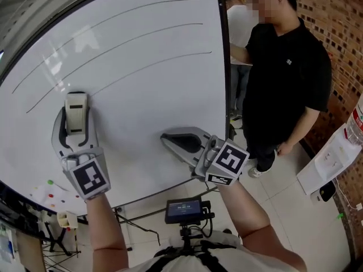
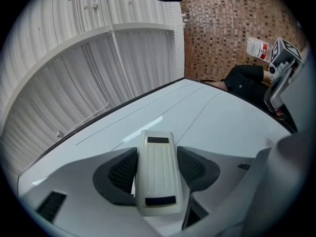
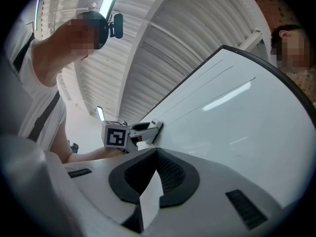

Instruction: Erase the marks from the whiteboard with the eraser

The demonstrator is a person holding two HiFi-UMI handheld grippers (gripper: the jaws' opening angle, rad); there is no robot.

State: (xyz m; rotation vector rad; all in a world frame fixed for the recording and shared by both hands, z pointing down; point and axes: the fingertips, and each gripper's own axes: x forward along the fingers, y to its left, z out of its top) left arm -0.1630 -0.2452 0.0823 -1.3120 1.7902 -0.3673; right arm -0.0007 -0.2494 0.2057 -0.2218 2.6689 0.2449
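Nearest the wearer, a small black screen on a tripod (image 1: 184,210) stands below the two bare forearms. The left gripper (image 1: 75,103), grey with a marker cube at its base, has its jaws clamped on the long sides of a cream, ribbed, oblong plastic eraser (image 1: 76,113). The left gripper view shows the eraser (image 2: 158,157) filling the gap between the dark ridged pads (image 2: 123,172). The eraser lies against the lower left part of the large white whiteboard (image 1: 142,95), just below the left ends of three long thin dark lines (image 1: 130,41) that sweep up to the right. The right gripper (image 1: 165,136) points leftward at the board's lower middle, well apart from the eraser. Its jaws meet at the tips with nothing between them, and whether they touch the board cannot be told. Beyond the board's right edge stands a person in a black T-shirt (image 1: 286,72), before a brown brick wall (image 1: 340,16).
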